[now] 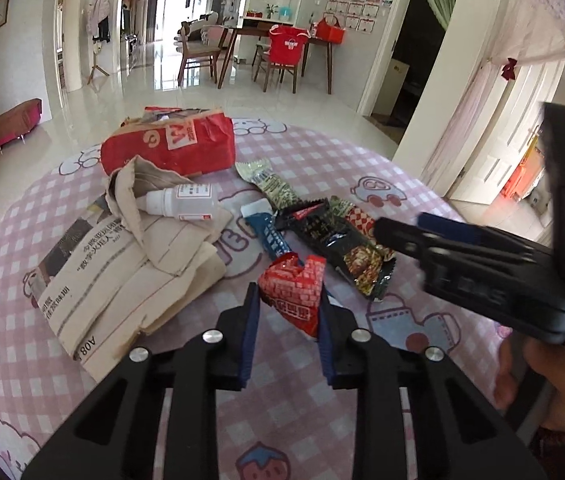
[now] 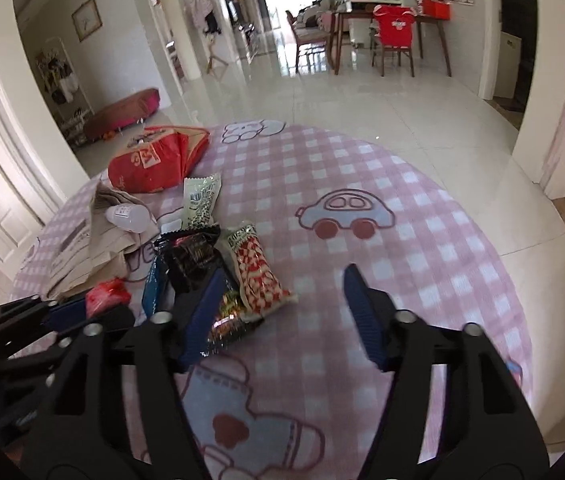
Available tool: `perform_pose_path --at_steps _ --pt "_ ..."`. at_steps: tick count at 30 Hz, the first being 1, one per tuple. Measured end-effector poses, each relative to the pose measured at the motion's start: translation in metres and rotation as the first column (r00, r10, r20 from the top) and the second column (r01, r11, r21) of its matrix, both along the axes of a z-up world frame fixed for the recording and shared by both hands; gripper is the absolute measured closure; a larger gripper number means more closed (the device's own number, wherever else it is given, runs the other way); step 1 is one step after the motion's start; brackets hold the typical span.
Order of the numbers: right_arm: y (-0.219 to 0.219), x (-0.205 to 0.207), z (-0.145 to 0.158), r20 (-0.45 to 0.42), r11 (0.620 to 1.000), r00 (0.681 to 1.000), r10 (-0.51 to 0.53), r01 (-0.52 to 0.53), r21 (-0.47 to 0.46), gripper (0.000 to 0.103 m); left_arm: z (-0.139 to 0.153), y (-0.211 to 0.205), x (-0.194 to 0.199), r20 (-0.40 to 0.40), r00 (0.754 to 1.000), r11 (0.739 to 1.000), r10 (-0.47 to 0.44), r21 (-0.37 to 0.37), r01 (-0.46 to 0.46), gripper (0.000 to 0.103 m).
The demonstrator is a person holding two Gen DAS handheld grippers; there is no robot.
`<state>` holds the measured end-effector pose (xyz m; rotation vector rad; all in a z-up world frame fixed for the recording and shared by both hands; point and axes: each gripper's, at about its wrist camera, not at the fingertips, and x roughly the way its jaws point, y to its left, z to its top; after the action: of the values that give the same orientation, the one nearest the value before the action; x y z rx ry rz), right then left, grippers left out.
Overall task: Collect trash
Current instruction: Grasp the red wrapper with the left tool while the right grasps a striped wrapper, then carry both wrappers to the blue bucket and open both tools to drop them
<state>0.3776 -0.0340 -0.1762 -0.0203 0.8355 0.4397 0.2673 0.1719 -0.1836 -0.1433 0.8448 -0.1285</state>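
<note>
1. A round table under a soft pink-checked cloth (image 1: 362,168) printed with cars and bears fills both views; glossy white floor tiles lie beyond it.
2. A folded newspaper (image 1: 94,264) with beige torn paper on top lies at the left. The left wrist view shows its print clearly; the right wrist view shows only its edge.
3. A crumpled red paper bag (image 1: 174,148) sits at the far left edge of the cloth.
4. The right gripper (image 2: 280,312) has blue ribbed pads spread apart over bare cloth, clasping nothing; its left pad lies over the near end of the black packet. In the left wrist view it appears blurred from the right, with a hand (image 1: 542,376) below it.
5. The left gripper (image 1: 288,312) is clenched on the red wrapper, pads pressing both sides.
6. A white plastic bottle (image 1: 182,202) lies on its side on the torn paper.
7. A glossy black packet (image 1: 346,244) lies mid-table, a red-and-white checked packet (image 2: 258,268) just right of it, fully shown only in the right wrist view.
8. A green-white packet (image 1: 270,184) lies farther off.
9. A blue wrapper (image 1: 270,232) lies left of the black one.
10. The red wrapper (image 1: 294,288), crinkled and brick-patterned, is nearest, held between the left pads.
</note>
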Motion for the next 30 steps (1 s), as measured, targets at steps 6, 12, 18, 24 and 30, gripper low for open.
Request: perform_pose_path --at_steps 6,12,18,24,30 --pt "0.019 0.007 -0.009 -0.024 0.996 0.998 0.052 -0.054 -0.065 0.078 0.004 0.004 -0.003 0.007 1.0 1.0 0.011 -0.005 -0.011 0.077" --pt "0.011 -0.009 -0.003 0.002 0.995 0.998 0.068 -0.068 -0.068 0.088 0.011 0.002 -0.006 0.014 1.0 1.0 0.016 -0.009 -0.015 0.078" --pt "-0.023 -0.035 0.008 0.008 0.999 0.999 0.042 -0.042 0.001 0.088 0.021 -0.017 -0.021 0.018 1.0 1.0 -0.005 -0.014 0.005 0.078" --pt "-0.073 -0.074 0.023 0.03 0.996 1.0 -0.001 -0.001 0.086 0.088 0.035 -0.057 -0.036 0.037 0.997 0.998 -0.067 -0.008 0.067 0.078" --pt "-0.141 -0.119 0.032 0.055 0.982 0.995 -0.085 0.074 0.174 0.088 0.047 -0.124 -0.05 0.045 0.983 0.984 -0.176 0.013 0.175 0.078"
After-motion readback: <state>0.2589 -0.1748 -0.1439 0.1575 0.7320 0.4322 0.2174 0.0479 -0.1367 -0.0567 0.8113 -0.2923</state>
